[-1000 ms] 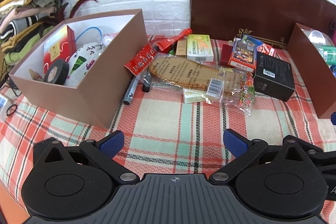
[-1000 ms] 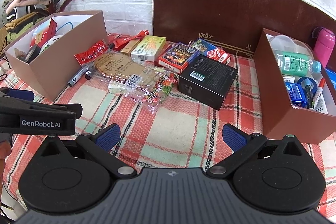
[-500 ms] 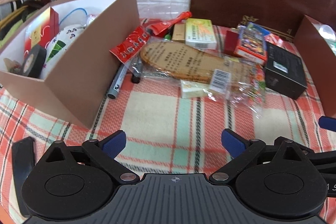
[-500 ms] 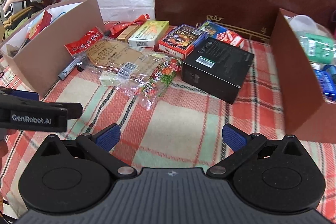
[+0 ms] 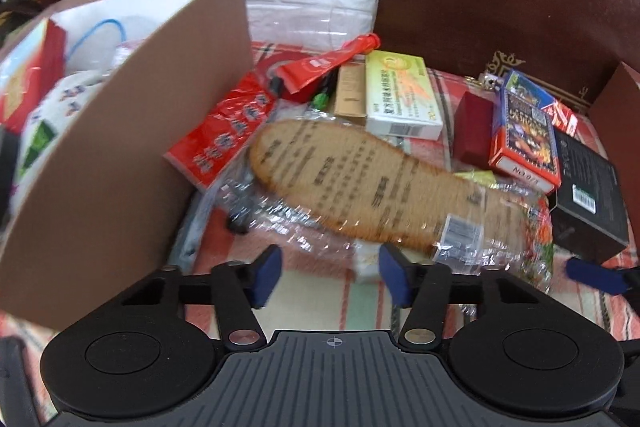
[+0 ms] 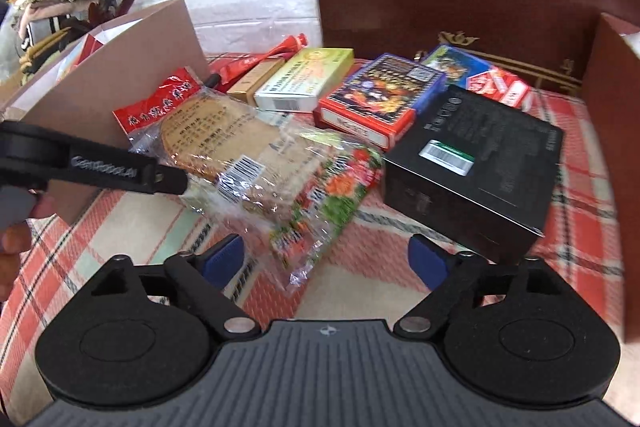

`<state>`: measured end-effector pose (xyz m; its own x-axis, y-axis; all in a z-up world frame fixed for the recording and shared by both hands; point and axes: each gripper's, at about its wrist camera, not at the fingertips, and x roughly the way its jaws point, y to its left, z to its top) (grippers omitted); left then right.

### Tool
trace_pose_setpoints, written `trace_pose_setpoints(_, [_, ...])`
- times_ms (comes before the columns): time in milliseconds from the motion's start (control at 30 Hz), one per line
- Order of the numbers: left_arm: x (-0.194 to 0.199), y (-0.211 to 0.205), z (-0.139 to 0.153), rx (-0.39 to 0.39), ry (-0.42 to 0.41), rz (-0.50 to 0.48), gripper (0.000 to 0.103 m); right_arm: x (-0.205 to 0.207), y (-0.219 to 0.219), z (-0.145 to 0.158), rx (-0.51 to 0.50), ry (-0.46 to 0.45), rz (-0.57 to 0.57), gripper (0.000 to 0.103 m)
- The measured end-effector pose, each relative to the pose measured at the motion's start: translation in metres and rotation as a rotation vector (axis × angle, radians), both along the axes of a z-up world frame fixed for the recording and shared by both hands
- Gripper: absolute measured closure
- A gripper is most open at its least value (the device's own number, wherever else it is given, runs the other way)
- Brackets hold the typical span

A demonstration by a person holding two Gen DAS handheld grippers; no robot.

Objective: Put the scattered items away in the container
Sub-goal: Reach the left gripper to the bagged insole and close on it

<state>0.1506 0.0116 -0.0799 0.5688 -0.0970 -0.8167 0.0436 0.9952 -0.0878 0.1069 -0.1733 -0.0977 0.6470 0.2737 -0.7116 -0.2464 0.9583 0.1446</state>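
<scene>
Both grippers spread apart and empty, closing on the clear-wrapped insole pack at table centre.

From left: brown cardboard container (image 5: 132, 163) at 9 o'clock, partly filled, near wall just beside the red printed snack sachet (image 5: 224, 137). Left gripper (image 5: 330, 277) gaping, pads at the near edge of the tan insole in crinkled clear plastic wrap (image 5: 360, 187); nothing clamped. Risk: pinching loose film only, letting the pack slip or tear on the lift. Risk: dragging the small pale box (image 5: 366, 263) lying under the wrap. Right gripper (image 6: 326, 261) likewise parted, over the floral end of the pack (image 6: 328, 195). Risk: collision between grippers working the same pack. At 3 o'clock, black rectangular carton (image 6: 476, 163) near the right pad; possible nudge.
</scene>
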Motion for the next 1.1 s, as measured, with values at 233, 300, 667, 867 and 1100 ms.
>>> trace_pose_setpoints(233, [0.006, -0.001, -0.004, -0.037, -0.013, -0.042, 0.098, 0.009, 0.006, -0.005, 0.015, 0.005, 0.036, 0.075])
trace_pose_setpoints(300, [0.003, -0.004, -0.003, -0.014, -0.02, -0.047, 0.102, 0.005, 0.007, 0.001, 0.005, -0.01, 0.041, 0.084])
trace_pose_setpoints(667, [-0.069, 0.01, 0.013, -0.079, 0.005, -0.034, 0.103, -0.069, -0.005, 0.032, -0.037, -0.05, 0.089, 0.092])
trace_pose_setpoints(867, [-0.105, 0.004, 0.002, -0.098, 0.048, -0.023, 0.078, -0.135, -0.013, 0.019, -0.062, 0.041, 0.137, 0.092])
trace_pose_setpoints(1100, [-0.136, -0.005, -0.006, -0.091, 0.063, -0.025, 0.015, -0.174, -0.011, 0.014, -0.116, 0.059, 0.181, 0.033])
